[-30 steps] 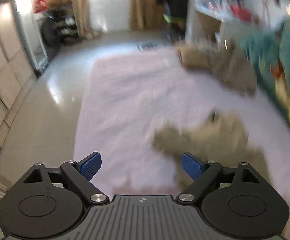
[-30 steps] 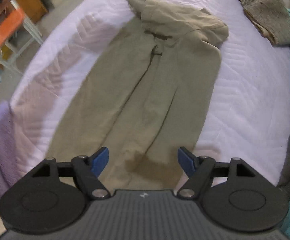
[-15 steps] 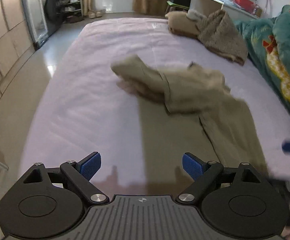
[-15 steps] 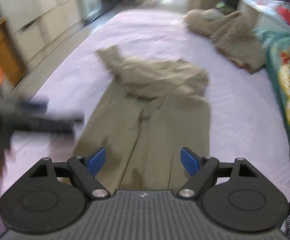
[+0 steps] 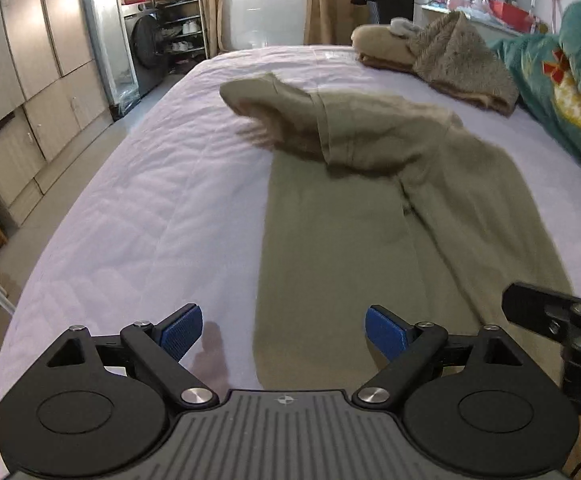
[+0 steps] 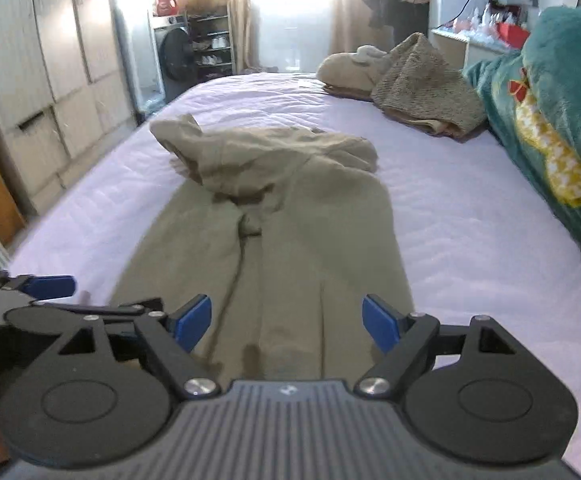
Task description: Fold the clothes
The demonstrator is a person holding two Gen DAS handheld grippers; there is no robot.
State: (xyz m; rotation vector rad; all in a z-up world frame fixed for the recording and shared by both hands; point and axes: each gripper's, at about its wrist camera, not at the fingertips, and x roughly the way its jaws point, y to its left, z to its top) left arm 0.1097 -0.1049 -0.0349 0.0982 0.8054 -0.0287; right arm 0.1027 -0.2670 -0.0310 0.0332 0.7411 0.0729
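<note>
Left gripper (image 5: 284, 328), bottom centre of its own view: jaws spread wide, nothing between them, hanging over the near left edge of the garment. Right gripper (image 6: 286, 320), bottom centre of its view: likewise wide and empty, over the near hem; the left gripper also shows at the lower left of that frame. The garment (image 6: 266, 240) is an olive-drab coat or long hooded top, lying lengthwise down the middle of the frame on the lilac bed (image 6: 470, 208), lower part spread fairly flat, with a seam or placket running up the centre. At its far end, mid-frame, the hood and a sleeve (image 5: 274, 100) are bunched and thrown across the chest. Judgement: soft, limp cloth of moderate weight; it will drape and sag, not hold shape, and the quilted cover may drag on it. Best holds look like doubled edges: hem corners nearest the grippers, or the sleeve cuff and shoulder seam. More clothes (image 6: 418, 84) are heaped at the upper right, beside a teal blanket (image 6: 550, 92).
</note>
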